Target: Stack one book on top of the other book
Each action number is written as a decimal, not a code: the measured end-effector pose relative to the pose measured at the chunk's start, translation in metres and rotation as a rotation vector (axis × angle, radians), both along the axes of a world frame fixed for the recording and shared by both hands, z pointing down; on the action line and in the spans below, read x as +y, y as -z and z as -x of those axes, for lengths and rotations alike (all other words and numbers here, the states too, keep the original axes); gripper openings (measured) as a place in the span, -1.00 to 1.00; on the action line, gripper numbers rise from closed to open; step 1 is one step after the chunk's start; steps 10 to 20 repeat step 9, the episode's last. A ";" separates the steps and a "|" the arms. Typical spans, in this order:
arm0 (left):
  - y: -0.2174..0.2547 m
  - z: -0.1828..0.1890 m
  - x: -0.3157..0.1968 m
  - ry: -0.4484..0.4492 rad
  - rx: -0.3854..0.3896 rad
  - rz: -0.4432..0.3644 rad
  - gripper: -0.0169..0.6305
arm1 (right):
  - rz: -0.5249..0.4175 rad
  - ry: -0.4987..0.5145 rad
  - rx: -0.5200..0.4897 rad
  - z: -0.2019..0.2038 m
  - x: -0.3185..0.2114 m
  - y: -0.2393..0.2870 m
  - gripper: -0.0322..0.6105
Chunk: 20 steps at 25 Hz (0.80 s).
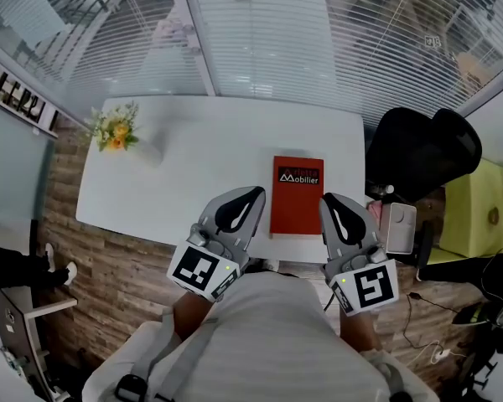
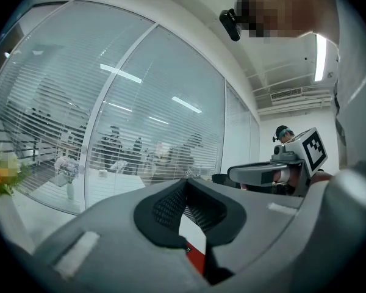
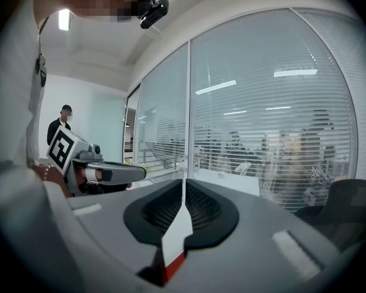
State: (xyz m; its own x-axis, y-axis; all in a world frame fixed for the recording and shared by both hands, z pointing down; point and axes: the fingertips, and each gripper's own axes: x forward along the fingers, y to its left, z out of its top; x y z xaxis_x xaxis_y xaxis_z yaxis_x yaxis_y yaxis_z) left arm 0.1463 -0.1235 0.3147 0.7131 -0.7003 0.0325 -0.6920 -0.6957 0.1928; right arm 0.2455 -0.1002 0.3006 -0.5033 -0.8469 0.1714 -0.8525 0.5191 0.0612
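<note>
The red book (image 1: pixel 297 195) is lying on the white surface (image 1: pixel 193 149) between the left gripper (image 1: pixel 250 196) and right gripper (image 1: pixel 332 201), both jaws shut and empty, so a bump might be sliding it off.

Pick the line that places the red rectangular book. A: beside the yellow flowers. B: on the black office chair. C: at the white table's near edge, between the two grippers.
C: the red rectangular book lies flat on the white table, with the left gripper and the right gripper at either side.
</note>
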 end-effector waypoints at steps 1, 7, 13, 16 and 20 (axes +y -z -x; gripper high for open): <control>0.000 0.000 0.000 -0.001 0.001 0.000 -0.93 | -0.002 0.000 0.000 0.000 0.000 0.000 -0.83; 0.000 -0.001 0.001 -0.004 0.001 0.001 -0.93 | -0.002 -0.002 0.000 0.000 0.001 0.000 -0.83; 0.001 -0.001 0.001 -0.003 0.000 0.000 -0.93 | -0.003 -0.003 0.001 0.000 0.001 0.001 -0.83; 0.001 -0.001 0.001 -0.003 0.000 0.000 -0.93 | -0.003 -0.003 0.001 0.000 0.001 0.001 -0.83; 0.001 -0.001 0.001 -0.003 0.000 0.000 -0.93 | -0.003 -0.003 0.001 0.000 0.001 0.001 -0.83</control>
